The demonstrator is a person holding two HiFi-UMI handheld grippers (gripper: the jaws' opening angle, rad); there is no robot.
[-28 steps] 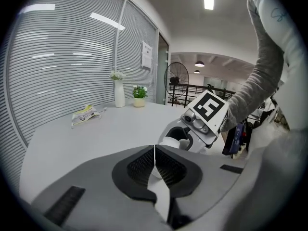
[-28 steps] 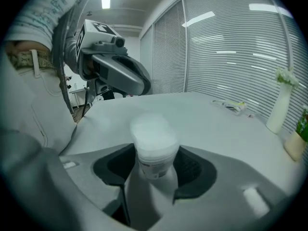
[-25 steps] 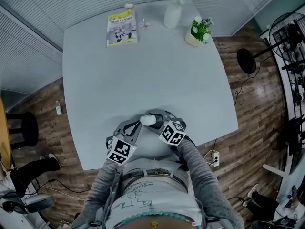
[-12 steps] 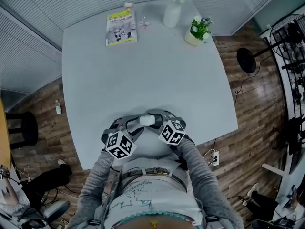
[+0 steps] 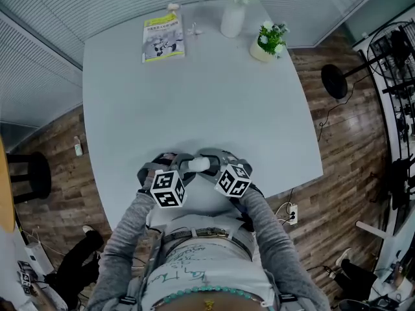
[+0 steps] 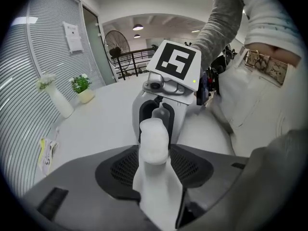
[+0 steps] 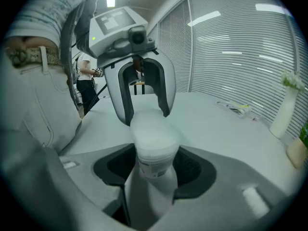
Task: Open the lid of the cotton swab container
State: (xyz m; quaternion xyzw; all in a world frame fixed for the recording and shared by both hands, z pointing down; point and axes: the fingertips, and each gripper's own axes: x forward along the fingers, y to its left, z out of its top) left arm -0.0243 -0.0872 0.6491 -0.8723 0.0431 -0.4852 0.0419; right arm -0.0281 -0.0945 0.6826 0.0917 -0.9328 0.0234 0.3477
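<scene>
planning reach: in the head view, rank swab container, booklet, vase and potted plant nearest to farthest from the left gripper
From the left gripper, whose jaws have just been opening:
1. swab container, between its jaws
2. booklet, far left corner
3. vase and potted plant, far edge, to the right; too close to call

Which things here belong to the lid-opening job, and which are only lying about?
Job: cotton swab container; right gripper gripping it; left gripper, jaws just opened, container's end between them.
Lying about: booklet; white vase; potted plant.
</scene>
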